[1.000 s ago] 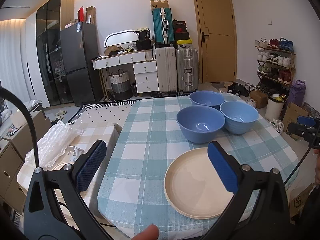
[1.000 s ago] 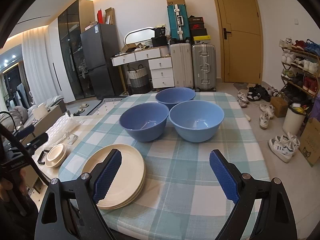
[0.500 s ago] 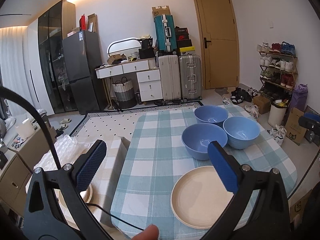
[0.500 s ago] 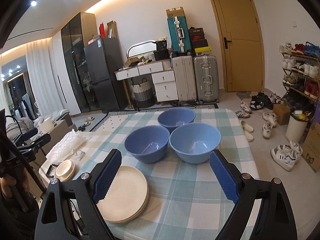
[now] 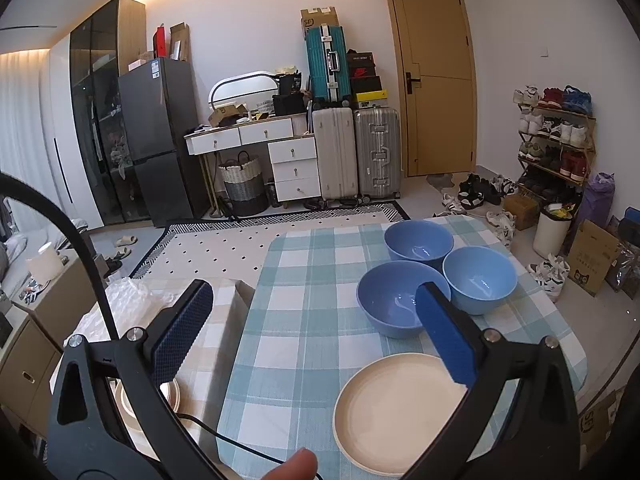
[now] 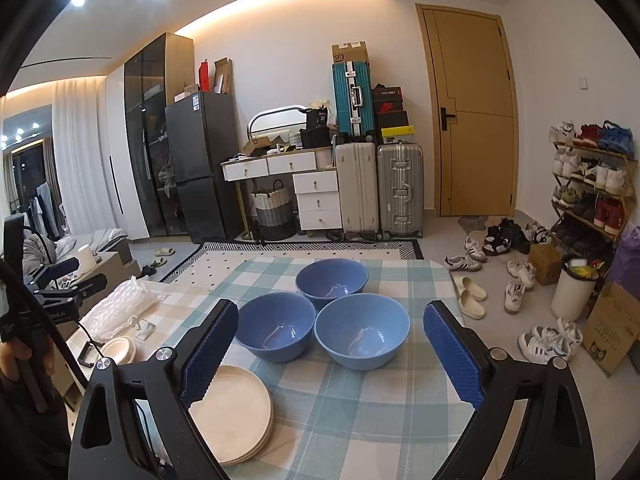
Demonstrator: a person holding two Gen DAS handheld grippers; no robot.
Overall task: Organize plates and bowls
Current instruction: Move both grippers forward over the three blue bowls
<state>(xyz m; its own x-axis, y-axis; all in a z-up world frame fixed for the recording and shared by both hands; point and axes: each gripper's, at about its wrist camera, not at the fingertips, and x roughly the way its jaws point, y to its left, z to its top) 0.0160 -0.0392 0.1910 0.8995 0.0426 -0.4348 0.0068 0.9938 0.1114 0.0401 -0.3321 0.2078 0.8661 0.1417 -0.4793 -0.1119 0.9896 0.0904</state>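
1. Left gripper (image 5: pixel 312 322): black frame with blue ribbed pads, jaws spread wide, holding nothing. It hangs above the near left part of the table covered in a teal-and-white checked cloth (image 5: pixel 304 320), looking down and forward. A fingertip (image 5: pixel 294 466) shows at the bottom edge of the left view.
2. Right gripper (image 6: pixel 334 346): same build, jaws spread wide, holding nothing. It hangs above the near edge of the table, level and facing the far wall.
3. Three round blue bowls (image 6: pixel 362 336) sit in a tight cluster at centre frame in the right view; two near ones side by side, one behind them. Whether they touch I cannot tell.
4. Stack of round cream plates (image 6: pixel 236 416) lies at lower left of the right view, just nearer than the bowls, partly behind the left pad.
5. Smaller cream dishes (image 6: pixel 120 350) rest on a lower surface at the left edge, beside bubble wrap (image 6: pixel 120 306).
6. In the right view, a hand (image 6: pixel 20 360) at far left grips the other tool's handle.
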